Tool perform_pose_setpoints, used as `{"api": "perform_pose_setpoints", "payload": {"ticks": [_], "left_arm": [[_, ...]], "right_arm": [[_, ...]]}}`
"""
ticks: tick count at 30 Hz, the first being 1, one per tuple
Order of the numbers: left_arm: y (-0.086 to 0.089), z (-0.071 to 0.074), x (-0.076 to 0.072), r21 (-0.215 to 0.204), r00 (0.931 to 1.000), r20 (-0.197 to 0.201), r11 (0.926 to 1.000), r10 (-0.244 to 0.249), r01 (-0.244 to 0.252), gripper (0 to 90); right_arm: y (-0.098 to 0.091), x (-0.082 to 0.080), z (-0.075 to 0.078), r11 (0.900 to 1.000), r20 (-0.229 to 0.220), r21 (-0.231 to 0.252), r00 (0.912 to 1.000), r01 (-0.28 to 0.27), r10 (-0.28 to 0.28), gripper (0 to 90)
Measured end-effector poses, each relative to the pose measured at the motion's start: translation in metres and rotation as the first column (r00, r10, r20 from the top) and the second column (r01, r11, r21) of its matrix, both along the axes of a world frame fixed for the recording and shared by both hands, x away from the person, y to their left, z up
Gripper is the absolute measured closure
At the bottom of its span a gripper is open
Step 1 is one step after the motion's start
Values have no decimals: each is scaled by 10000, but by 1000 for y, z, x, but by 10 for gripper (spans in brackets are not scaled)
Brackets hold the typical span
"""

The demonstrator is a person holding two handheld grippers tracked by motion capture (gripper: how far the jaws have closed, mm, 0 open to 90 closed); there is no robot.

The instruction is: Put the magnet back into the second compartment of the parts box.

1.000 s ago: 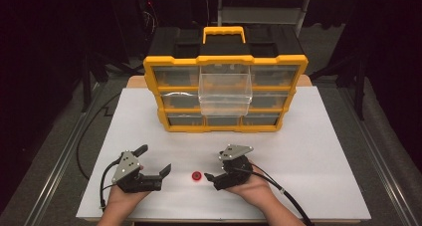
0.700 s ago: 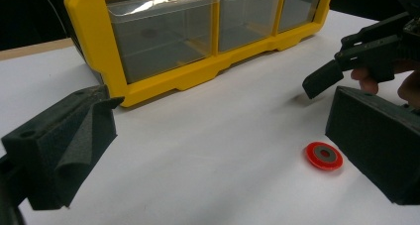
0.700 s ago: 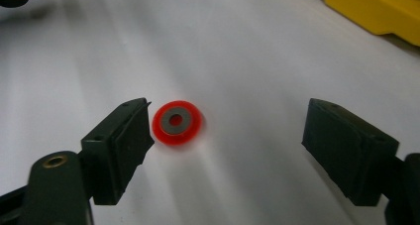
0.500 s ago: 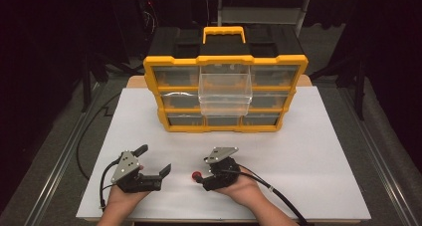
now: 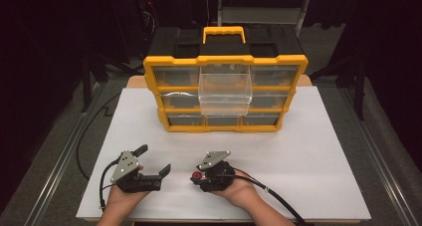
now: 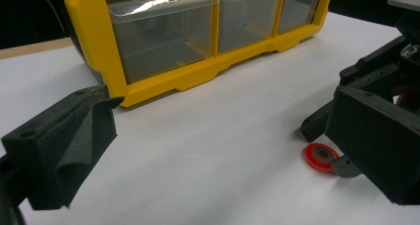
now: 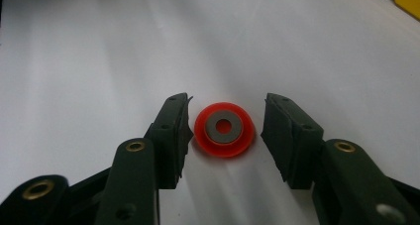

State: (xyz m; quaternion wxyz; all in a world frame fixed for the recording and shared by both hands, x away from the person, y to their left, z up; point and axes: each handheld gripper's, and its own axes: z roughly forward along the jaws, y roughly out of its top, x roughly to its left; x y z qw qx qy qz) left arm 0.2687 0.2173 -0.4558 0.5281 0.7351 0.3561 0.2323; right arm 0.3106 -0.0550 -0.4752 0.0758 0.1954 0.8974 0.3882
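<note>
A small red disc (image 7: 224, 129) with a grey ring in its middle lies flat on the white table (image 5: 308, 156). My right gripper (image 7: 225, 123) straddles it. Its jaws have just been closing, and a narrow gap still shows between each pad and the disc's rim. From above, the red disc (image 5: 196, 176) peeks out at the tip of the right gripper (image 5: 198, 175). My left gripper (image 5: 155, 159) rests to the left of it, open with nothing between its pads. The left gripper view has the red disc (image 6: 321, 156) low on the right.
A yellow organiser (image 5: 225, 94) with clear drawers stands at the back of the table. One clear drawer (image 5: 224, 89) in its upper middle is pulled out. Cables trail from both grippers toward the front edge.
My right gripper has slid left up to the red disc and narrowed its jaws around it. The left gripper has kept still.
</note>
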Motion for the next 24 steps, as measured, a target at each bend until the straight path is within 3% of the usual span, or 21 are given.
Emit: {"api": "perform_pose_setpoints", "payload": {"ticks": [8,24], "left_arm": [[0,0,0,-11,10000,0,10000,-2,2,5],[0,0,-1,7,10000,-31,10000,8,-8,5]], "right_arm": [[2,-2,-1,9994,315,-323,9994,-107,117,566],[6,-1,0,9982,151,-602,9999,-69,79,594]]}}
